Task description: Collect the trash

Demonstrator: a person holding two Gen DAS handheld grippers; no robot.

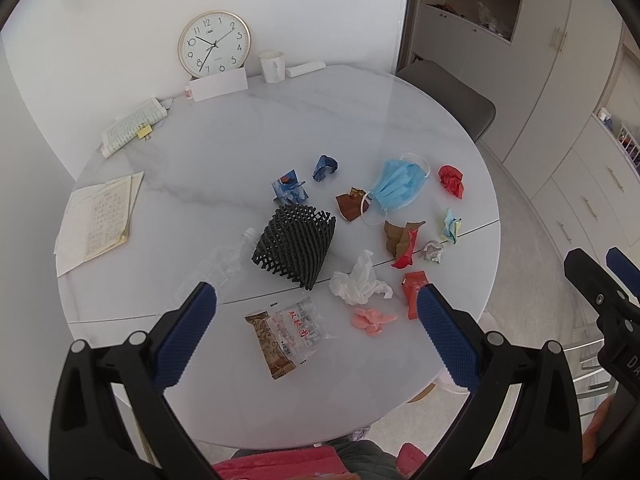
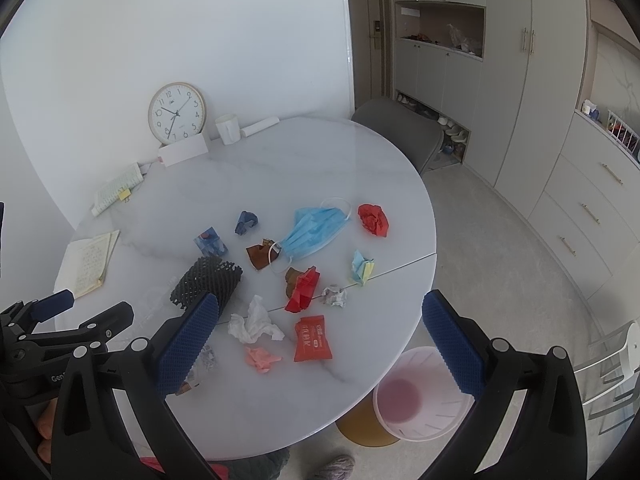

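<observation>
Both grippers, left gripper [image 1: 316, 320] and right gripper [image 2: 320, 336], are hovering released over the desk [image 2: 280, 176], so the right should be closing squarely on the red wrapper [image 2: 313, 338] before carrying it to the pink bin [image 2: 420, 400].

The foam net [image 1: 296, 246] is set mid-table [image 1: 248, 408]; the face mask [image 1: 396, 188] is laid to its right; the clock [image 1: 214, 44] is propped behind; the waste bin [image 2: 424, 394] is placed below the table's edge.

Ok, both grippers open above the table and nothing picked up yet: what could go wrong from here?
1. The crushed clear plastic bottle is nearly invisible against the white marble table; a grasp may miss or roll it.
2. The blue face mask has a loop over the brown wrapper, so lifting one may drag the other.
3. The pink bin sits partly under the table edge; drops may miss.
</observation>
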